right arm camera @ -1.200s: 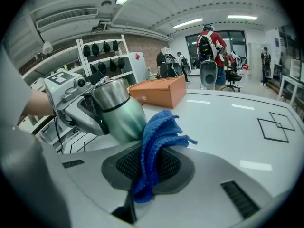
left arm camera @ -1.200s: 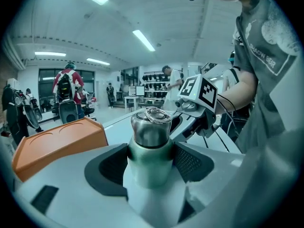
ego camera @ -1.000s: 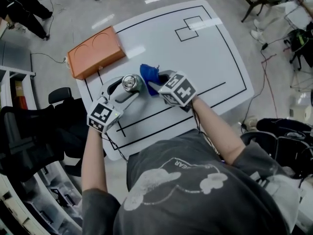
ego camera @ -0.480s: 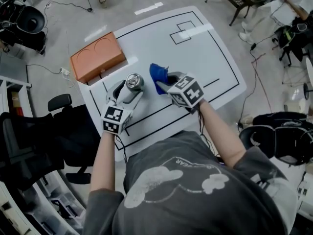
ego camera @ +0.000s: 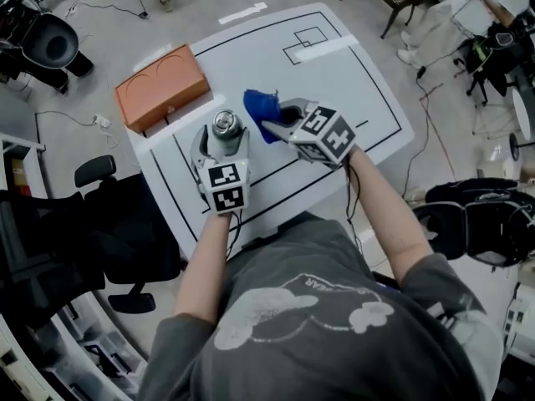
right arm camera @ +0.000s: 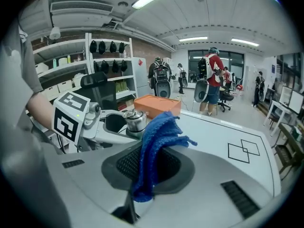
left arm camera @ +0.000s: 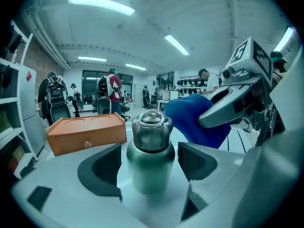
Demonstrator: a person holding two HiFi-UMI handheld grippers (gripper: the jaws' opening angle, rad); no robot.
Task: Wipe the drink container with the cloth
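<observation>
**Flask stands between spread left jaws; blue cloth pinched beside it**

The insulated drink flask (left arm camera: 151, 161) stands upright on the white table (ego camera: 334, 82), near the edge closest to the person; its body is a dull green metal, with a steel shoulder and a clear domed cap. The left gripper (ego camera: 224, 144) reaches round it from the person's side, one jaw on each flank; its jaws have just been opening and now stand wide, with the flask between them; in the left gripper view the dark pads (left arm camera: 102, 167) sit clear of the flask, with a plain gap at the right-hand pad and a narrower one at the left.

The right gripper (ego camera: 280, 122) is closed on the blue cloth (right arm camera: 156, 148); the knitted fabric is clamped between its pads and bunches out past the tips. In the head view the cloth is held above the table, just to the right of the flask's cap; whether it touches the flask I cannot tell.

An orange box (ego camera: 161, 86) with two rounded recesses in its lid lies at the table's far left corner, well apart from the flask; black lines mark rectangles on the tabletop.
</observation>
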